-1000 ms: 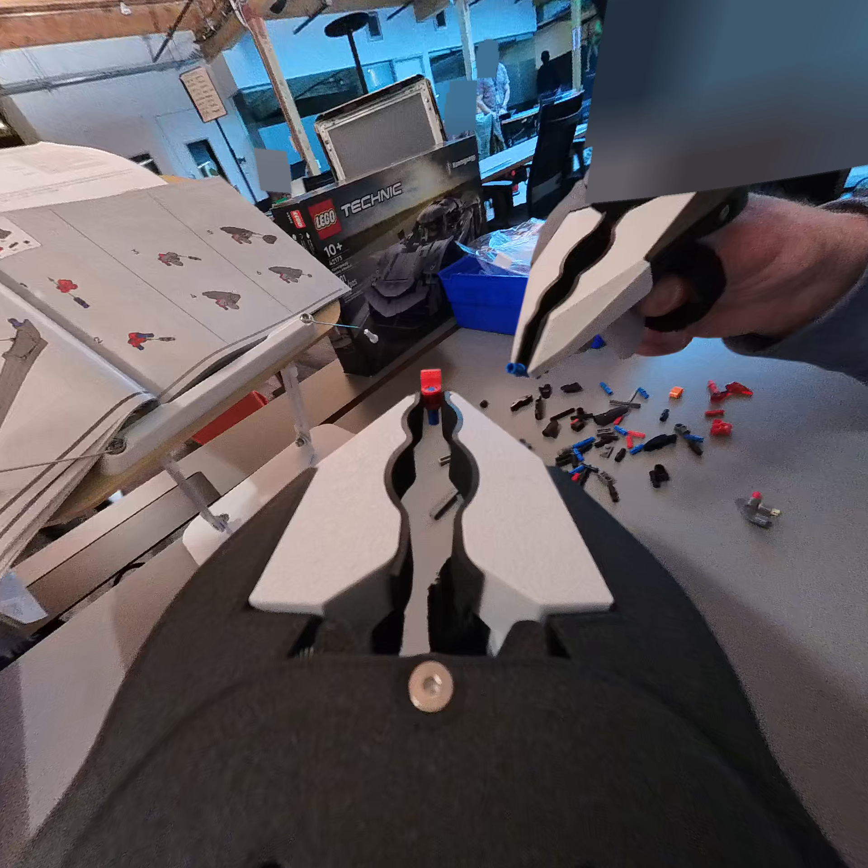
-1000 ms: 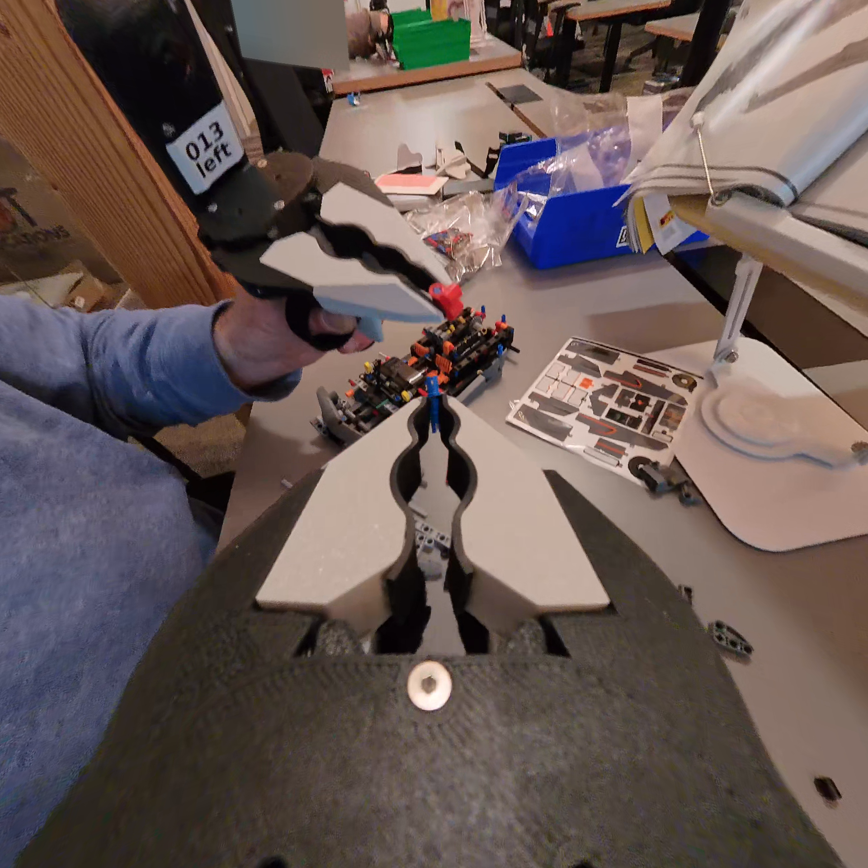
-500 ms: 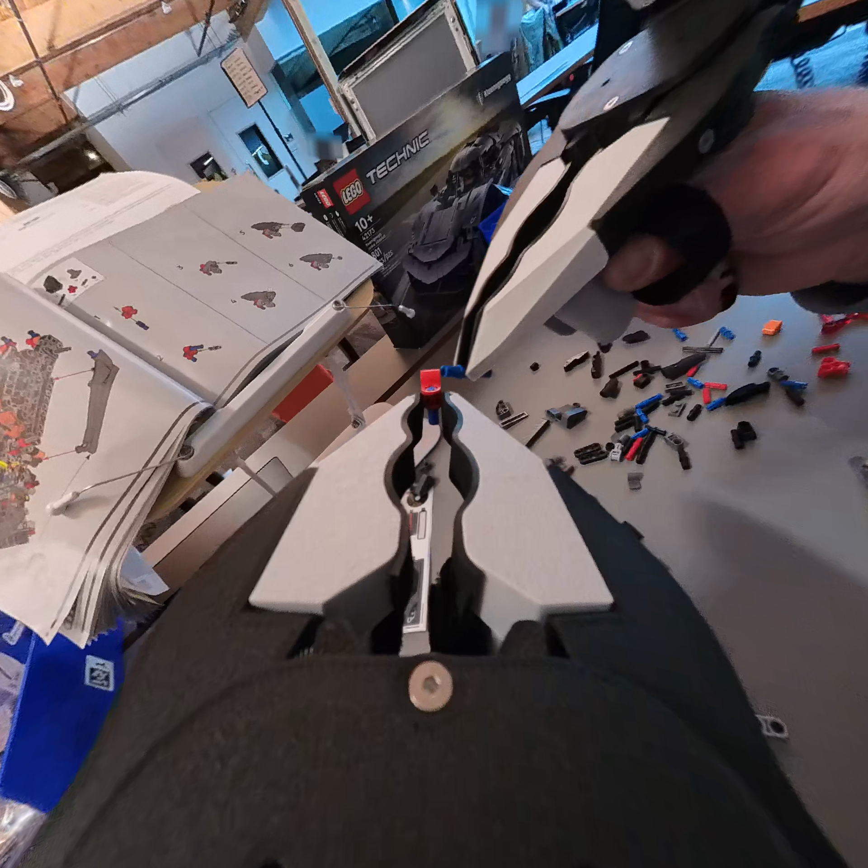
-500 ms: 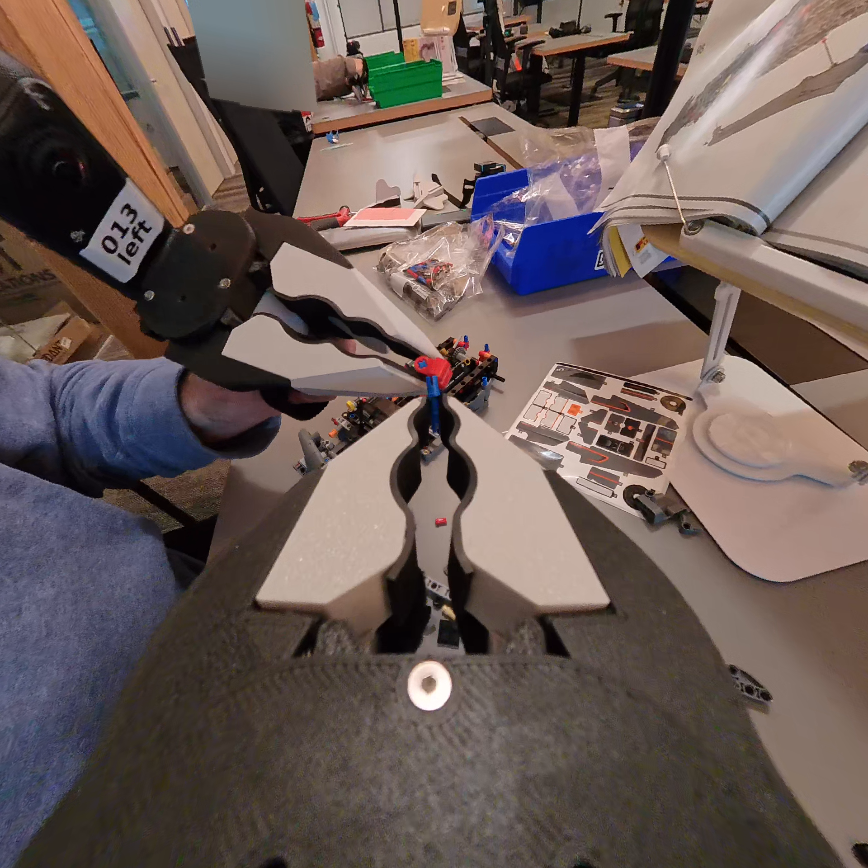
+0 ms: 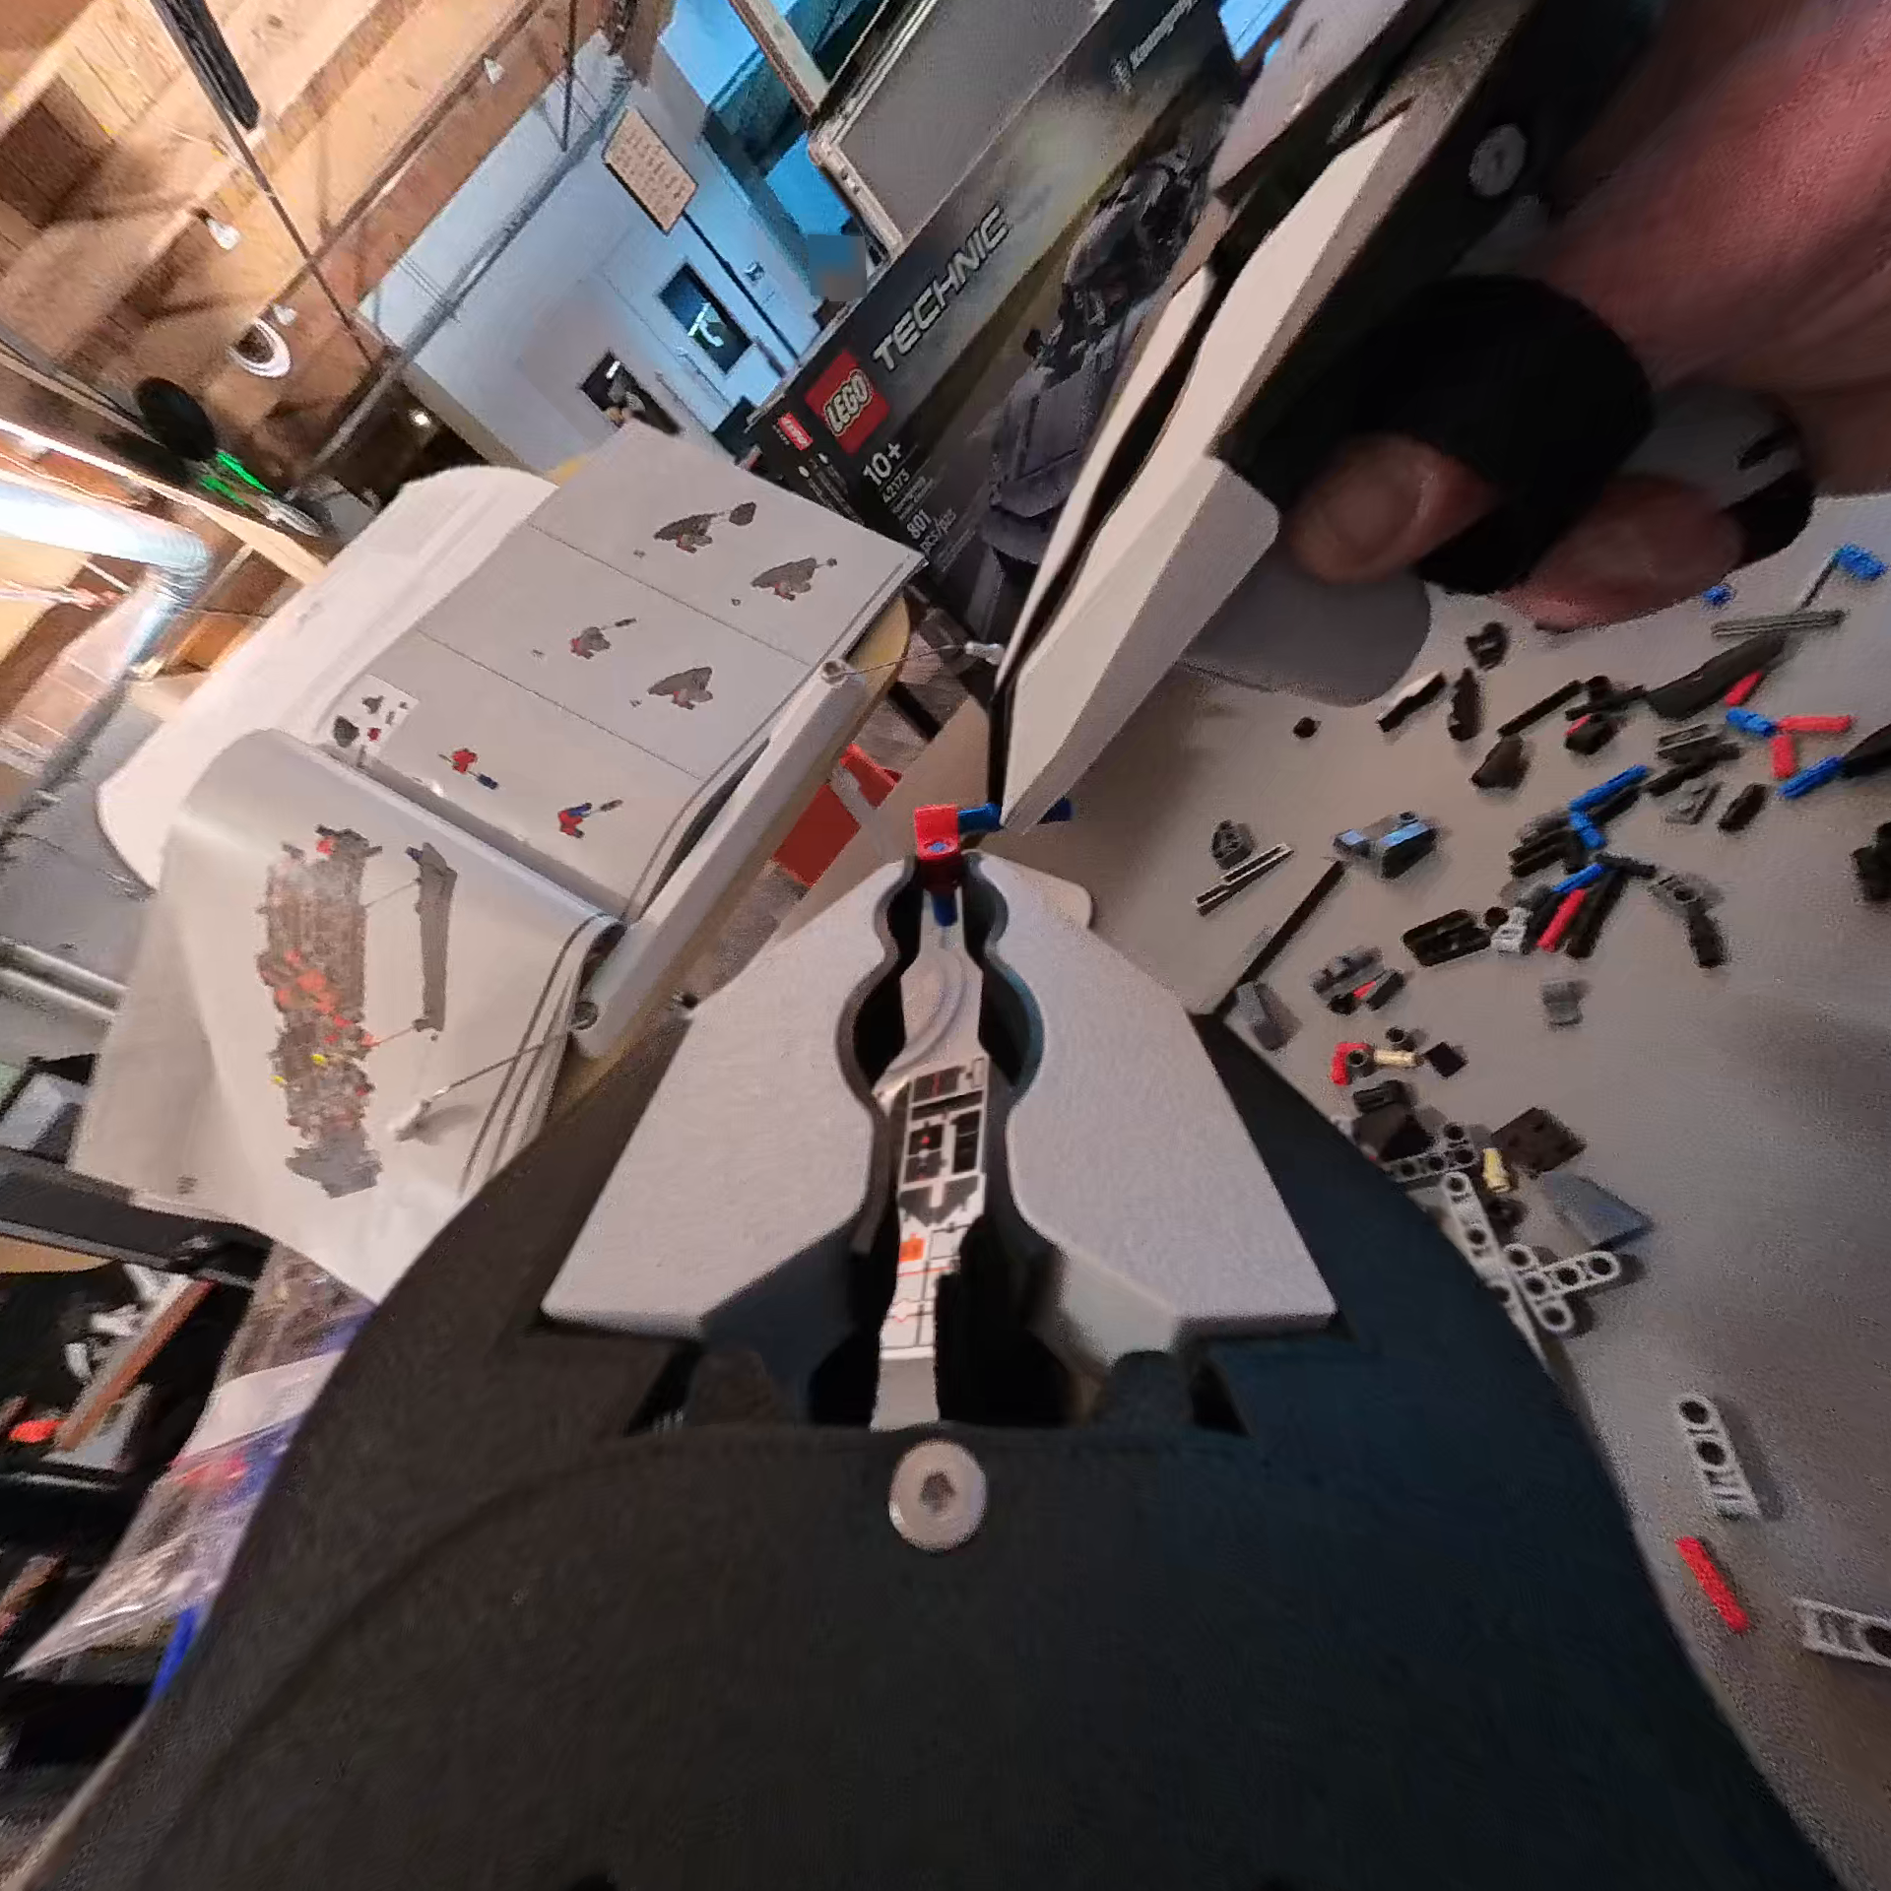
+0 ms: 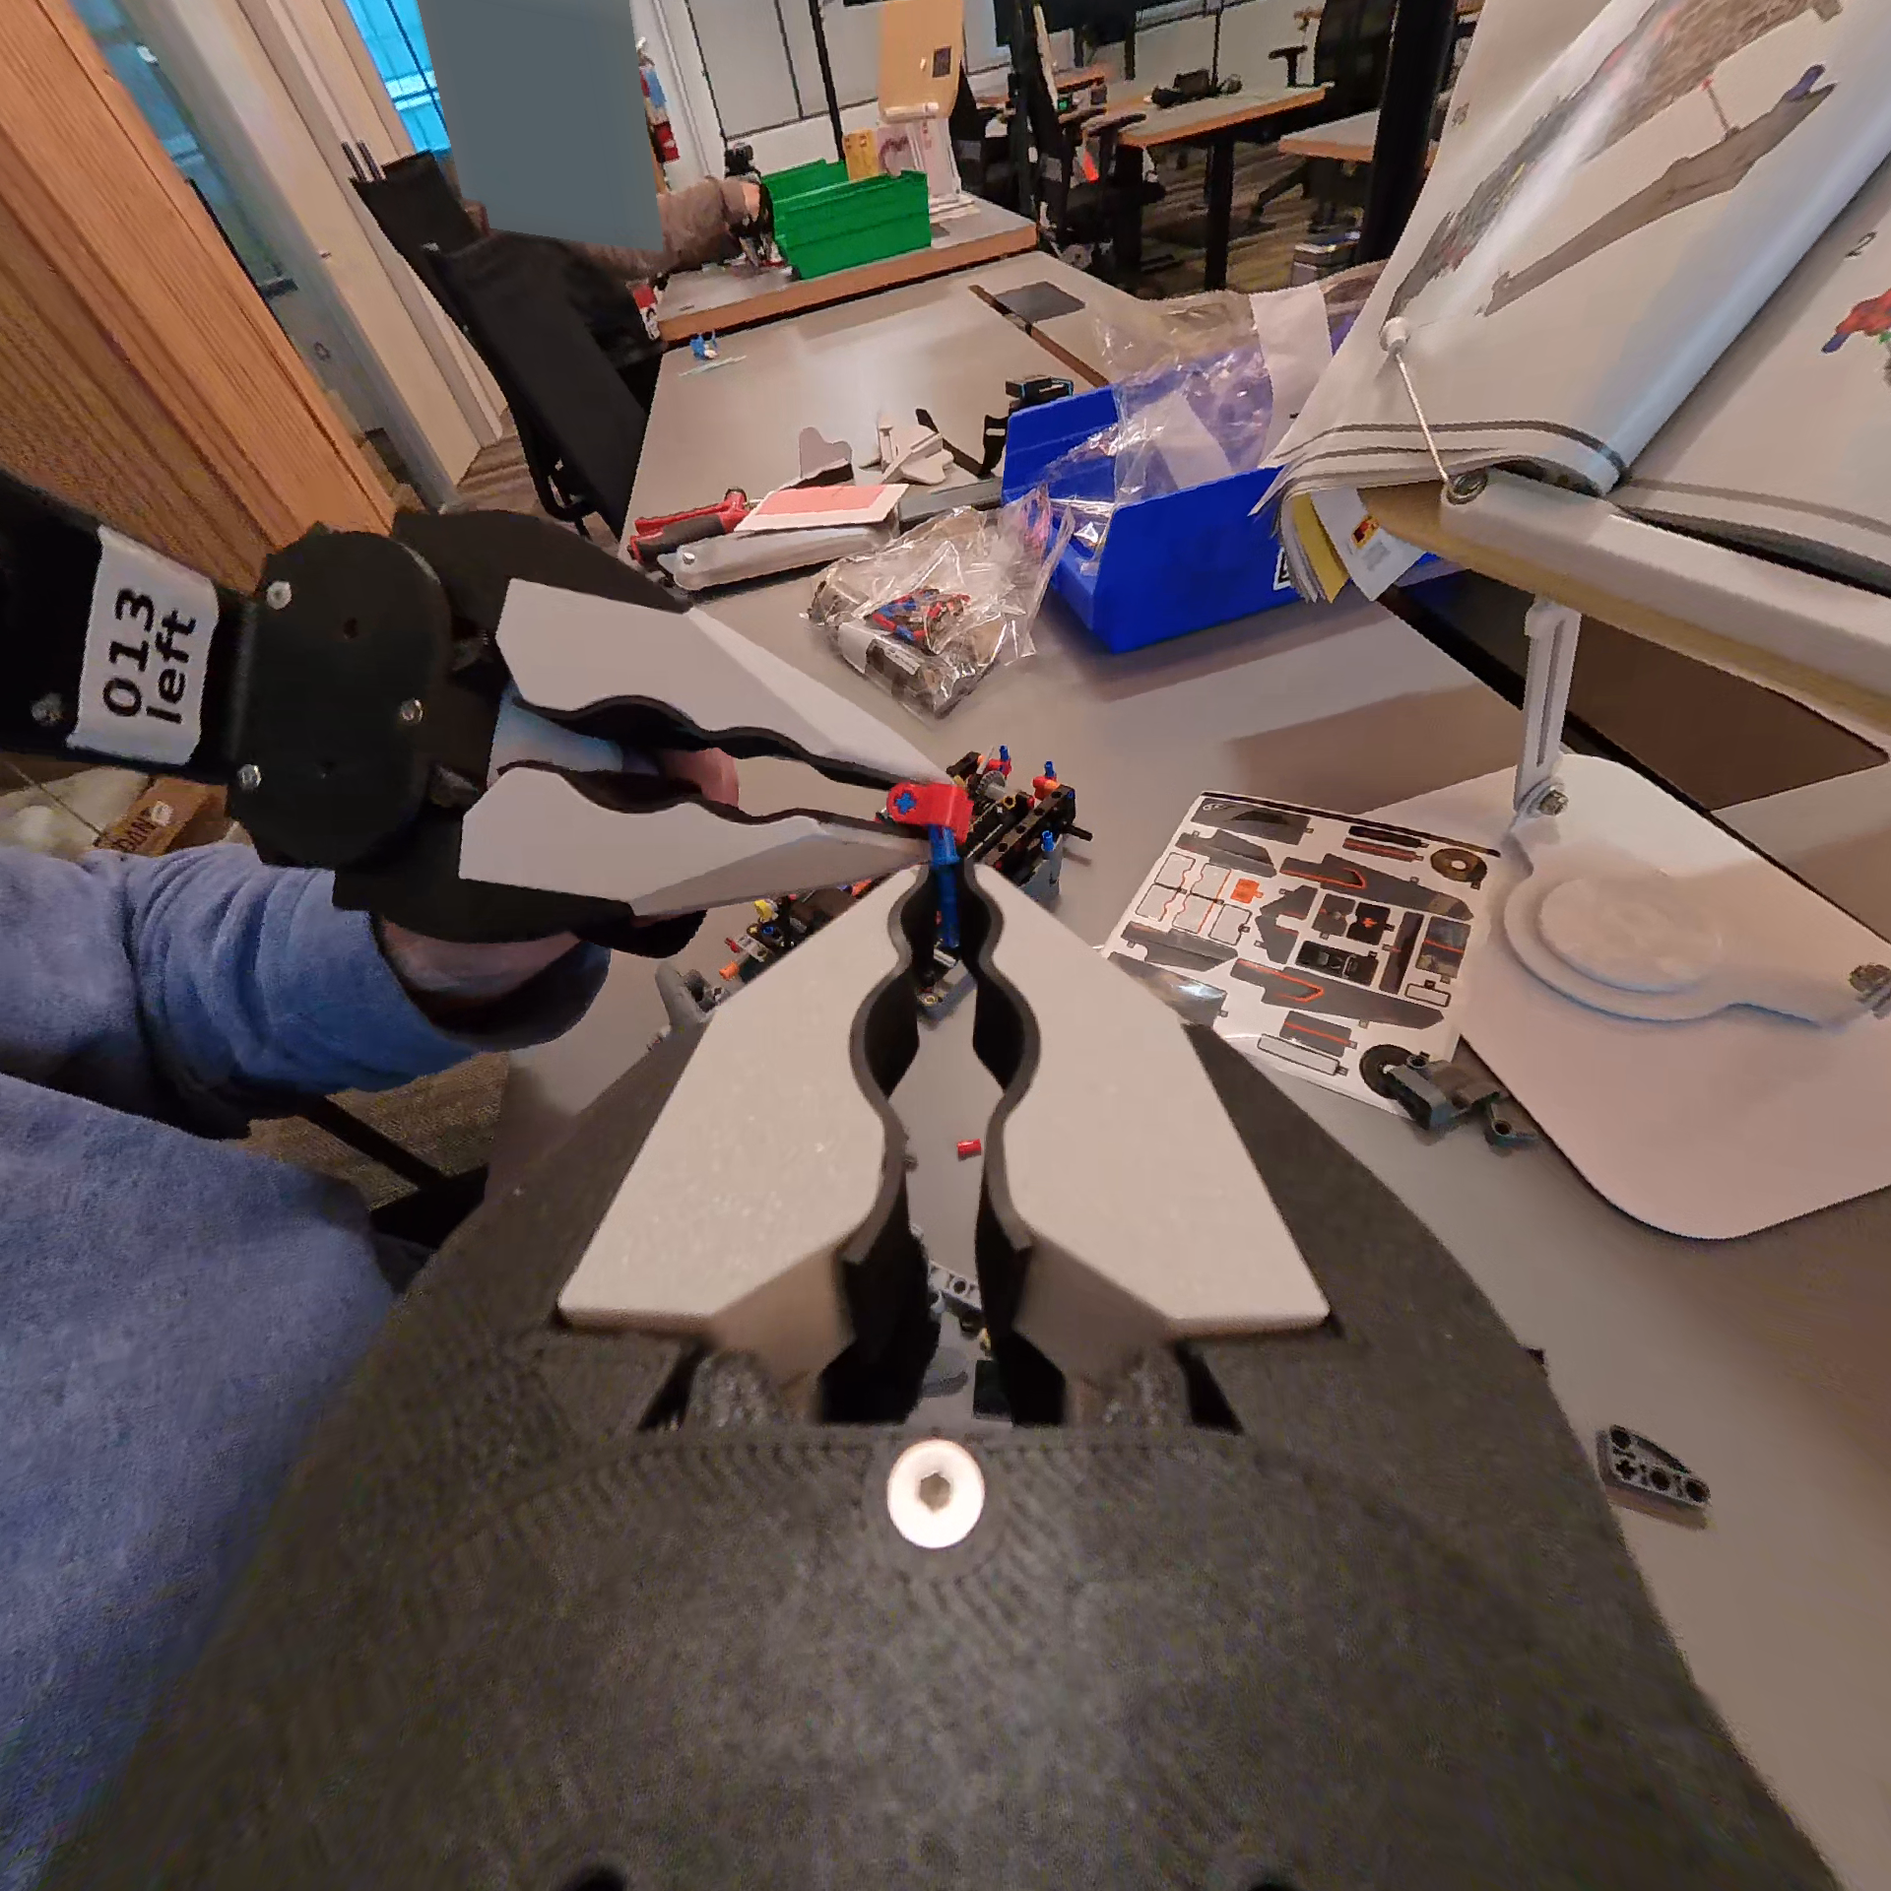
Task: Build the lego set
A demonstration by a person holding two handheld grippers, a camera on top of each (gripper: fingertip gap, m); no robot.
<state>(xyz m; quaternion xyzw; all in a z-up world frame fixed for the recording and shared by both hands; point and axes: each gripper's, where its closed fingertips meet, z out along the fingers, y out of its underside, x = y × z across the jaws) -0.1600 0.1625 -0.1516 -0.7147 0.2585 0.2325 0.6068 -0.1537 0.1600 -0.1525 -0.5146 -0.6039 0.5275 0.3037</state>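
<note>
Blue pin meets red piece

The right tongs (image 6: 947,880) brought their pinched blue pin (image 6: 950,900) to the red piece (image 5: 935,831), gripped by the left tongs (image 5: 941,870) mid-frame; joining seems near.

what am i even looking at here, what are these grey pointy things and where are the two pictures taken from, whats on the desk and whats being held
These are two hand-held grippers, each worked by a person's hand; no robot arm is involved. Each carries a camera looking along its own two grey fingers, so each picture shows one gripper up close and the other farther off.

In the left wrist view, the left gripper is shut on a small red connector. In the right wrist view, the right gripper is shut on a blue pin, whose tip meets the red connector, so the two parts seem to be being joined.

On the grey table lie scattered loose pieces, a partly built model, a sticker sheet, a bag of parts and a blue bin. An open instruction booklet rests on a stand, with the set's box behind.
</note>
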